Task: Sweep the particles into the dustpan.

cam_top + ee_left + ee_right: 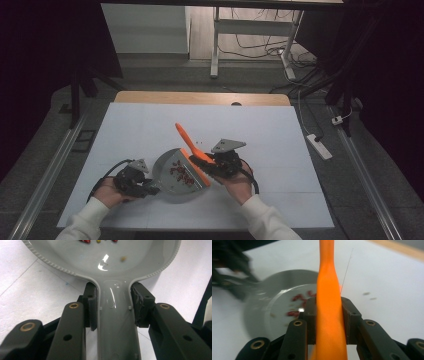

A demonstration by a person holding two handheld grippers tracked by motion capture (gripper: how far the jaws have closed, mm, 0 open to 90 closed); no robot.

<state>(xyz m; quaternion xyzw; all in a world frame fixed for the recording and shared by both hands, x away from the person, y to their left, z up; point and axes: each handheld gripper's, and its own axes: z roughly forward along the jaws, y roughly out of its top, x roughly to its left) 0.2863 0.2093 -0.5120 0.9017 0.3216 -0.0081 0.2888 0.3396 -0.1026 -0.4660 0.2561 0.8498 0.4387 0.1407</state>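
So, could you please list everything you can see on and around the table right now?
Grey plastic dustpan: one, table centre, handle clamped by left gripper.
Orange plastic brush: one, over the dustpan's right edge, handle in right gripper.
Red and pale bean-like bits: many, inside the dustpan; a few specks on the white table cover.
White power strip: one, floor right of table.
Left gripper: black, shut on dustpan handle.
Right gripper: black, shut on brush handle.

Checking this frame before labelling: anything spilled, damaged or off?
A few small bits lie loose on the table, beyond the dustpan, while the red beans are already in the pan. In the left gripper view, one pad of the left tongs looks chipped and ragged. Otherwise nothing stands out.
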